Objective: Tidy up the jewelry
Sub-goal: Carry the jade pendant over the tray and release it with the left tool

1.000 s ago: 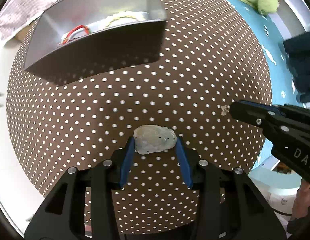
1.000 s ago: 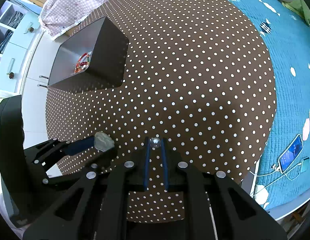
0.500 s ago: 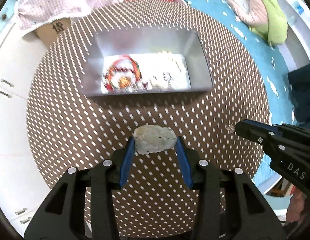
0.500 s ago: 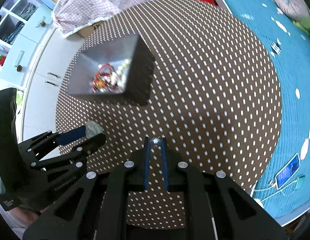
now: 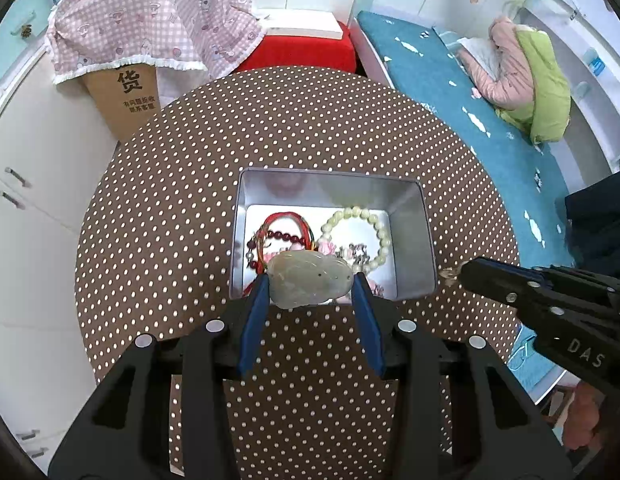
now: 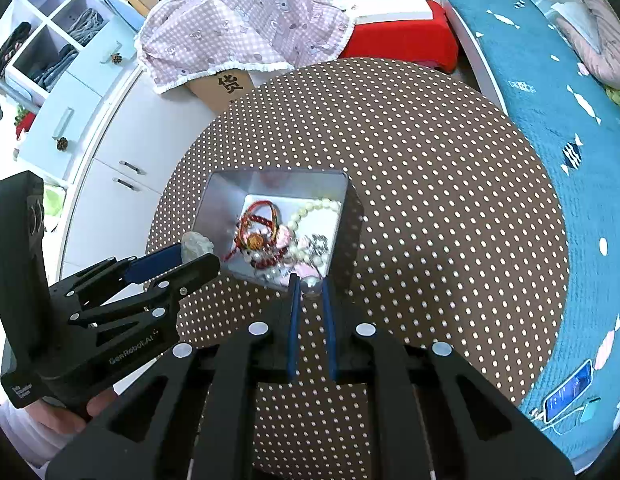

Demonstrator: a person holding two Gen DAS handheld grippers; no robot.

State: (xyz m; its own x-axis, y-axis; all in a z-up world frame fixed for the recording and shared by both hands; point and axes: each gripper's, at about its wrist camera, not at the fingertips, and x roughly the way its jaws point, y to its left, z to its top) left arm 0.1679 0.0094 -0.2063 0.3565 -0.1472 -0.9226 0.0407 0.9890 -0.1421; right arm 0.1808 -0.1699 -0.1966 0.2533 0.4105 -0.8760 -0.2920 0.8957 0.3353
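Observation:
My left gripper [image 5: 310,286] is shut on a pale green jade pendant [image 5: 310,282], held above the near edge of the silver tin box [image 5: 424,232]. The box holds a red cord bracelet [image 5: 286,220], a pale bead bracelet [image 5: 370,236] and other jewelry. My right gripper [image 6: 310,286] is shut on a small silver bead [image 6: 310,285], over the box's near rim [image 6: 270,280]. In the right wrist view the left gripper [image 6: 190,254] and pendant [image 6: 196,244] sit at the box's left side. The right gripper's tip [image 5: 456,274] shows right of the box.
The box stands on a round brown polka-dot table [image 5: 310,120]. A cardboard box under pink checked cloth [image 5: 150,28], a red stool [image 5: 298,52] and white cabinets [image 6: 122,160] lie beyond. A teal bed [image 6: 550,120] with a phone [image 6: 568,392] is on the right.
Both grippers have risen and tilted with their pieces, so the box's inside came into view. Both now hang at the box's near edge. Neither grip has changed.

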